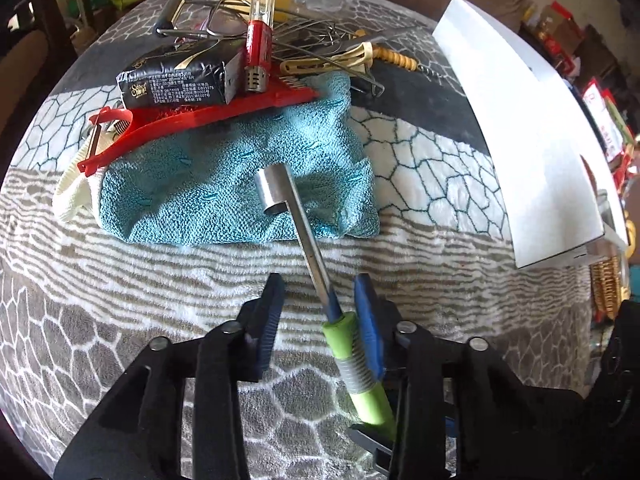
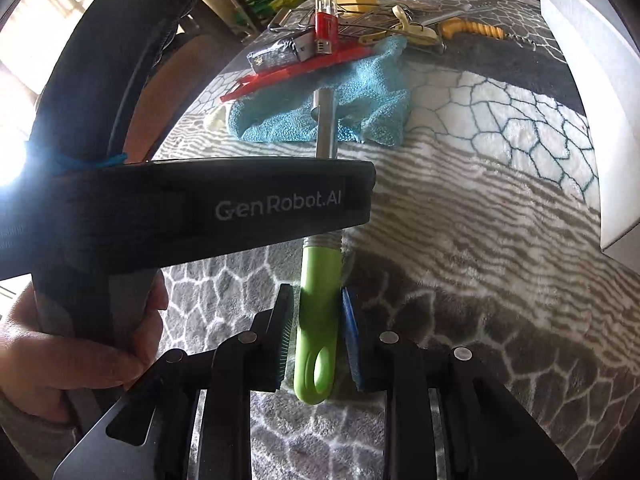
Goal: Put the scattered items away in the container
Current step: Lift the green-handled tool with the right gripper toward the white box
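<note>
right gripper [image 2: 314, 336] clamped on the green plastic handle of a steel-shafted kitchen tool [image 2: 316, 320] — pads pressed to both sides. left gripper [image 1: 318, 312] straddles the same tool [image 1: 308, 240] nearer the shaft; the right-hand pad touches the handle, the other stands off, jaws apart. tool's curled metal end hangs over a teal knitted cloth [image 1: 240, 184] on the patterned grey-white blanket [image 1: 440, 280]. white box-like container [image 1: 520, 128] to the right — well apart from the tool.
</note>
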Action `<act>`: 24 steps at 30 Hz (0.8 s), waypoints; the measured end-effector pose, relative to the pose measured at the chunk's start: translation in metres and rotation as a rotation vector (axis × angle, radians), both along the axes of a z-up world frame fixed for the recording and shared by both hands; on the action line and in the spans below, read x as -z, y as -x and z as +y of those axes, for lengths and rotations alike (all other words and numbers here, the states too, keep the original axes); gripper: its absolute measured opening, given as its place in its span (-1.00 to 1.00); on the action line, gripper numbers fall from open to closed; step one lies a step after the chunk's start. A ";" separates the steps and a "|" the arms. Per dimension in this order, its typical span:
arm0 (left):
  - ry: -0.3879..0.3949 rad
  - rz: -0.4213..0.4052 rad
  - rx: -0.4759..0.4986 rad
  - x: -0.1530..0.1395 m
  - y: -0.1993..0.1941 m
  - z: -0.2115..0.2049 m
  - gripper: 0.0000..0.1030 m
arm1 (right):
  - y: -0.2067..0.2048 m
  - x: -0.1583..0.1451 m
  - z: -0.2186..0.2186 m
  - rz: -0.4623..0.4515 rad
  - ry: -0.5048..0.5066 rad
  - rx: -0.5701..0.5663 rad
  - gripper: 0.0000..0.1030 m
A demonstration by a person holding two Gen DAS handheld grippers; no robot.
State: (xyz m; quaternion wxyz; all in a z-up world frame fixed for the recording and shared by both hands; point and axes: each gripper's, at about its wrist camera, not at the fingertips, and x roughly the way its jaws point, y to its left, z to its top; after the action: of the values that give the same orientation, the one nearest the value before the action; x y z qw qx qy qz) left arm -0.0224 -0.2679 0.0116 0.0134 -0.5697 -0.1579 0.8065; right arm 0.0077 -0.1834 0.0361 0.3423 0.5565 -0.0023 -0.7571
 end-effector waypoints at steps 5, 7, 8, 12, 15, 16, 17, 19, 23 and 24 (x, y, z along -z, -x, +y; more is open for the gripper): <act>-0.106 0.000 -0.042 0.000 -0.001 -0.013 -0.50 | -0.001 0.002 -0.002 0.005 0.012 -0.001 -0.57; -0.084 0.008 -0.026 -0.002 -0.002 -0.011 -0.50 | 0.002 0.004 0.001 -0.029 0.054 0.006 -0.60; -0.082 0.012 -0.022 -0.003 -0.003 -0.010 -0.56 | 0.004 0.005 0.003 -0.041 0.067 0.009 -0.60; -0.092 0.042 -0.029 -0.012 -0.004 -0.006 -0.73 | 0.004 -0.003 0.004 -0.018 0.072 -0.001 -0.60; -0.143 0.061 -0.038 -0.017 -0.002 -0.006 -0.77 | 0.001 -0.010 0.002 0.007 0.059 -0.017 -0.58; -0.164 0.071 -0.043 -0.020 -0.003 -0.007 -0.80 | 0.000 -0.011 0.001 0.016 0.054 -0.021 -0.58; -0.179 0.081 -0.044 -0.025 -0.003 -0.008 -0.82 | -0.001 -0.012 0.000 0.023 0.050 -0.022 -0.58; -0.205 0.109 -0.042 -0.035 -0.004 -0.009 -0.89 | -0.002 -0.016 0.001 0.032 0.052 -0.025 -0.60; -0.238 0.148 -0.052 -0.047 -0.003 -0.010 -0.88 | -0.003 -0.031 0.009 0.059 0.079 -0.024 -0.60; -0.253 0.153 -0.056 -0.050 -0.003 -0.010 -0.88 | -0.003 -0.035 0.010 0.070 0.079 -0.023 -0.60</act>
State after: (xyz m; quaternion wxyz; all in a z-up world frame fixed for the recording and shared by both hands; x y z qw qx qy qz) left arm -0.0197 -0.2781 0.0612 0.0745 -0.4955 -0.2727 0.8213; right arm 0.0108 -0.1733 0.0712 0.3726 0.5156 -0.0140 -0.7715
